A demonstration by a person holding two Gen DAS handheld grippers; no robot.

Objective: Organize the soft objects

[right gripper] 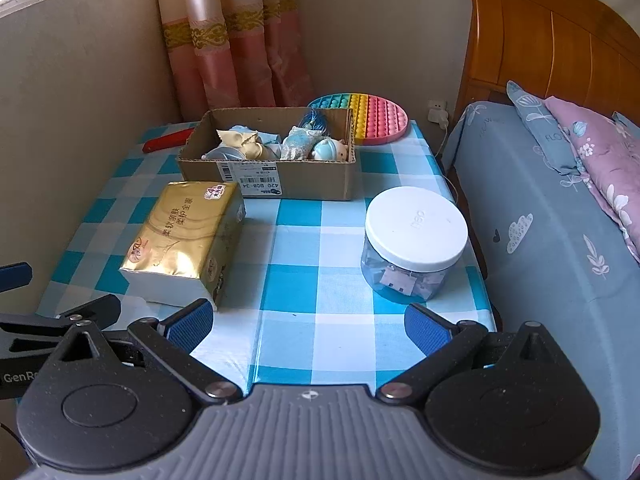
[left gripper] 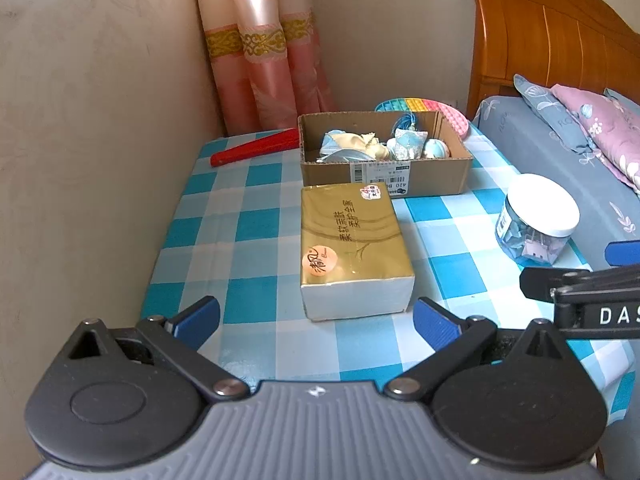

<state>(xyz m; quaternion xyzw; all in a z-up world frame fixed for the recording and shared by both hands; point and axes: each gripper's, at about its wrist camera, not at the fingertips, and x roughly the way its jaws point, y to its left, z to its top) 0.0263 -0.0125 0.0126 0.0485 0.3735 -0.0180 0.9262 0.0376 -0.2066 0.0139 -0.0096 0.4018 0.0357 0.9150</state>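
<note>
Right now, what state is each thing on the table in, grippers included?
Cardboard box: open-topped, soft items inside.
Tissue pack: lying flat, apart from the box.
Plastic jar: upright, white lid on.
Pop-it mat: behind the box.
Red fan: folded, lying flat.
Left gripper: open, empty.
Right gripper: open, empty.
</note>
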